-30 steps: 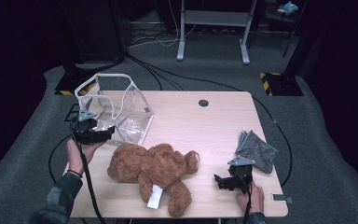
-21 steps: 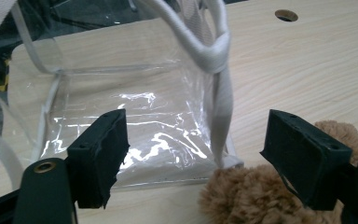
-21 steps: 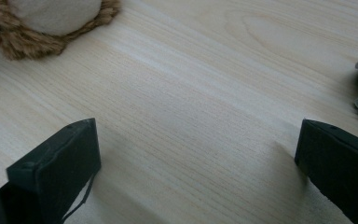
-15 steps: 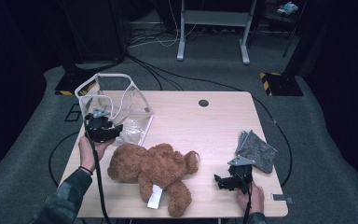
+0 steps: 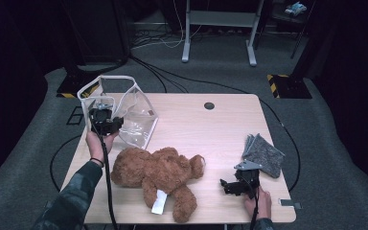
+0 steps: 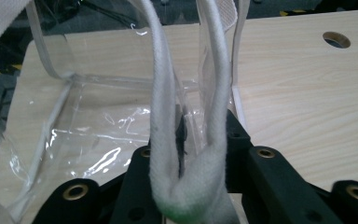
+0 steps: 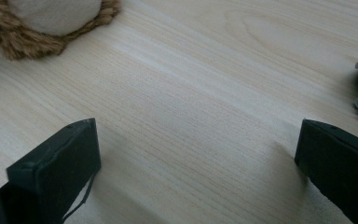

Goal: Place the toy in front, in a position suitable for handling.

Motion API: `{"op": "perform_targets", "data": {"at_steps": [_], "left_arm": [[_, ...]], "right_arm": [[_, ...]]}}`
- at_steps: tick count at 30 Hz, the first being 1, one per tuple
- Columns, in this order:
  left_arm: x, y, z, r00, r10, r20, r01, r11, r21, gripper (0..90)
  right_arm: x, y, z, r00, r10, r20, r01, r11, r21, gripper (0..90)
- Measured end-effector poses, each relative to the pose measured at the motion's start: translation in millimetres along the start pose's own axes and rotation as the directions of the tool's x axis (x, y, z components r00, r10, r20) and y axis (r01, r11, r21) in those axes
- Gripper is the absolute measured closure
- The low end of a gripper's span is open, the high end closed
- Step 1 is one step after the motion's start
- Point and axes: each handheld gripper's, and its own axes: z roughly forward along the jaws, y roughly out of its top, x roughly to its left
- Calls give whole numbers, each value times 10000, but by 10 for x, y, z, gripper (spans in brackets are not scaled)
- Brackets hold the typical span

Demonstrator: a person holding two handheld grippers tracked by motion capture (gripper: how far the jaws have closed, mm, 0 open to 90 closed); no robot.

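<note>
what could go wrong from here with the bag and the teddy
The left tongs have just been closing on the white strap of the clear bag; pinched near its loop end, it might slip free. The soft bag may sag shut, and its mouth looks tight for the teddy bear.
</note>
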Motion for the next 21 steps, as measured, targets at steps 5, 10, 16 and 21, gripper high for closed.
{"op": "perform_targets", "data": {"at_steps": [5,10,16,21], "left_arm": [[12,92,49,9999,-138,-95,137,9998,-167,798],[18,172,113,9997,-32,-250,31,10000,-77,799],[21,252,239,9973,214,-700,-217,9998,-45,799],[50,324,315,9969,27,-791,-30,10000,-37,798]], "right_arm": [[0,0,0,10000,-5,0,5,10000,1,0],[0,0,0,10000,-5,1,5,10000,5,0],[0,0,-1,10000,1,2,-1,10000,8,0],[0,0,0,10000,5,1,-5,10000,8,0]]}}
